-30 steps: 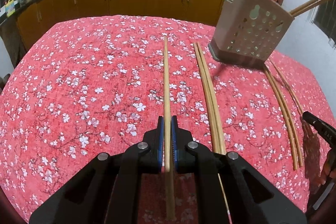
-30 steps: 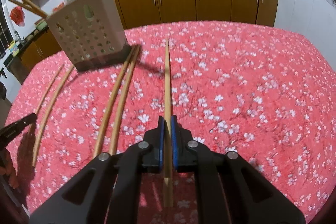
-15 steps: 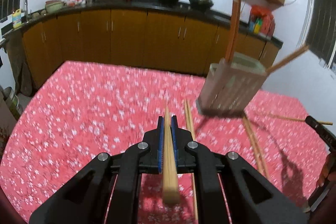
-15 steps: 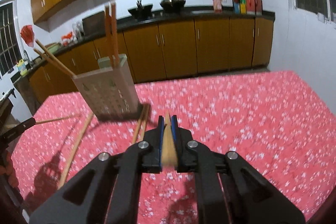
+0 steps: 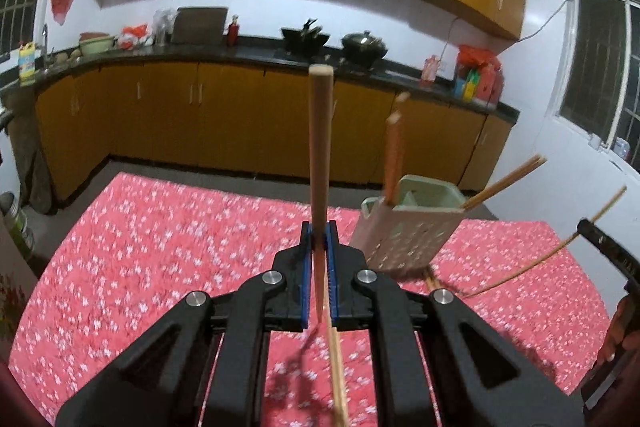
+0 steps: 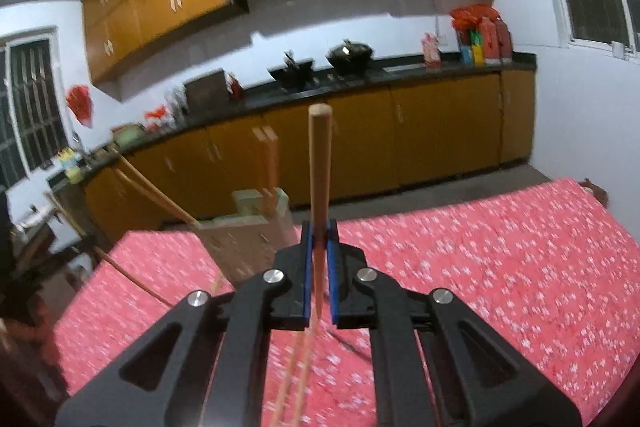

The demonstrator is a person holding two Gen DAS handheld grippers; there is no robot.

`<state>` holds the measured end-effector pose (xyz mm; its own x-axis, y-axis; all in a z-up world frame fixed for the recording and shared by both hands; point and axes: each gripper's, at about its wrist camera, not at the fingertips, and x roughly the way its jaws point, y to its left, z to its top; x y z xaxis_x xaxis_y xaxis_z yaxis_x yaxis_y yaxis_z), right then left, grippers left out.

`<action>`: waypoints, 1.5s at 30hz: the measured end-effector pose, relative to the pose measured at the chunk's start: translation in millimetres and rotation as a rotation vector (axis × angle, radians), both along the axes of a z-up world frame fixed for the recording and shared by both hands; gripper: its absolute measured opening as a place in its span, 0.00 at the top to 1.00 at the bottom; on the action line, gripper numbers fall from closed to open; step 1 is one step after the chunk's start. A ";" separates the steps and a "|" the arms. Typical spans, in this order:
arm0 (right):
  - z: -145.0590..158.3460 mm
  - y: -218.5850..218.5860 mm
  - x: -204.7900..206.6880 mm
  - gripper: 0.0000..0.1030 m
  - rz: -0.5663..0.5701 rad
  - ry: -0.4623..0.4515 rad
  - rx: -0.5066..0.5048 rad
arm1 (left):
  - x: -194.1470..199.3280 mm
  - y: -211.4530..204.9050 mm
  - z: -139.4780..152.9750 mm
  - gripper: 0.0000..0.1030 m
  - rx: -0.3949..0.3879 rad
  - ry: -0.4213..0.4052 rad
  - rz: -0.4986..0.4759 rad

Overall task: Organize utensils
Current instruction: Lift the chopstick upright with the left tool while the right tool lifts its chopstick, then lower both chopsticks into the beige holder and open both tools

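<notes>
My left gripper [image 5: 319,239] is shut on a wooden chopstick [image 5: 320,147] that points up, lifted above the red flowered table [image 5: 160,247]. My right gripper [image 6: 319,239] is shut on another wooden chopstick [image 6: 320,167], also raised and pointing up. The perforated utensil holder [image 5: 404,227] stands right of the left gripper, with several chopsticks [image 5: 394,155] in it. In the right wrist view the holder [image 6: 244,239] is left of centre. Loose chopsticks [image 5: 338,367] lie on the cloth below the left gripper, and a pair [image 6: 296,379] below the right one.
The right gripper's edge [image 5: 608,251] with its chopstick [image 5: 560,247] shows at the right of the left wrist view. Wooden kitchen cabinets [image 5: 200,115] and a dark counter with woks [image 5: 304,39] run behind the table. A window [image 5: 600,91] is on the right wall.
Both grippers have lifted their chopsticks off the table and tilted upward, so the sticks now point up. The holder now looks lower and farther off in both views.
</notes>
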<state>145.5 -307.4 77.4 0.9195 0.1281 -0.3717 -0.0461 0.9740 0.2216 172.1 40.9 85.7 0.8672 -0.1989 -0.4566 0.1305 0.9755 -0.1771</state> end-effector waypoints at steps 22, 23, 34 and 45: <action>62.7 50.7 63.1 0.92 0.066 -0.165 -0.026 | 33.8 -57.4 78.3 0.93 -0.098 -0.271 0.017; 60.3 50.1 66.4 0.92 0.066 -0.154 -0.022 | 38.6 -59.2 73.4 0.93 -0.096 -0.261 0.019; 42.0 61.2 84.7 0.89 0.082 -0.076 -0.019 | 65.6 -73.0 41.8 0.93 -0.079 -0.123 -0.029; 55.3 42.8 51.4 0.86 0.047 -0.158 0.021 | 44.0 -53.3 57.6 0.92 -0.124 -0.180 -0.019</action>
<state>196.9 -264.7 132.7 0.9589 0.1786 -0.2203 -0.1275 0.9653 0.2279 216.1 -12.4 143.3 0.9281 -0.2609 -0.2654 0.1892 0.9449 -0.2673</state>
